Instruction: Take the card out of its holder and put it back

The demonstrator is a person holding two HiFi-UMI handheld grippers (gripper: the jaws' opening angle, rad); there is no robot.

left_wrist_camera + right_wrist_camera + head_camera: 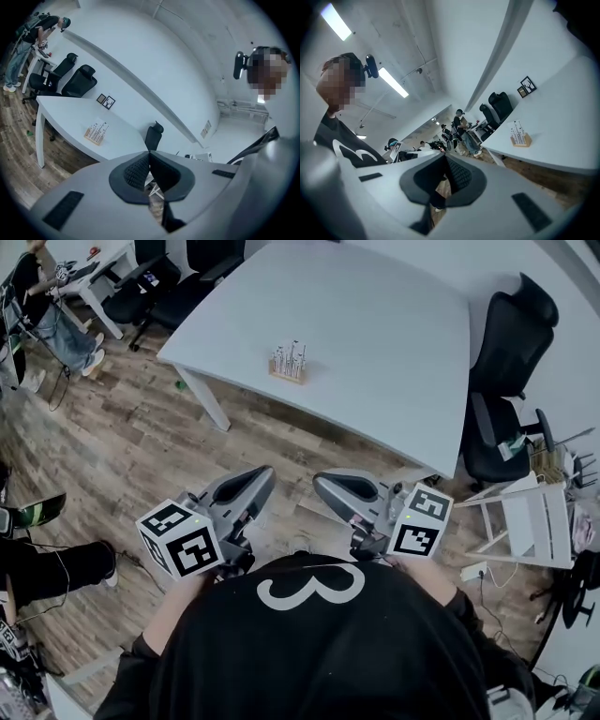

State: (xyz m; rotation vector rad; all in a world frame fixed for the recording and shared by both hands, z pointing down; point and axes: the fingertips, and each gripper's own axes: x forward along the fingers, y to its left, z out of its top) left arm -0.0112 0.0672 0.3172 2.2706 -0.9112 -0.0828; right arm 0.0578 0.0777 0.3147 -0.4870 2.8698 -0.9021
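Observation:
A small wooden card holder [289, 365] with several upright white cards stands on the white table [394, 352], well ahead of both grippers. It also shows in the left gripper view as the card holder [95, 132] and in the right gripper view as the card holder [519, 136]. My left gripper [265, 474] and right gripper [321, 482] hang side by side over the wooden floor, close to my body and short of the table. The left gripper [149, 154] has its jaws together with nothing between them. The right gripper [444, 157] is shut and empty too.
Black office chairs [511, 381] stand to the right of the table, with a white rack [534, 521] beside them. More chairs [178, 277] and a seated person [42, 315] are at the far left. Two small picture frames [106, 100] sit at the table's far side.

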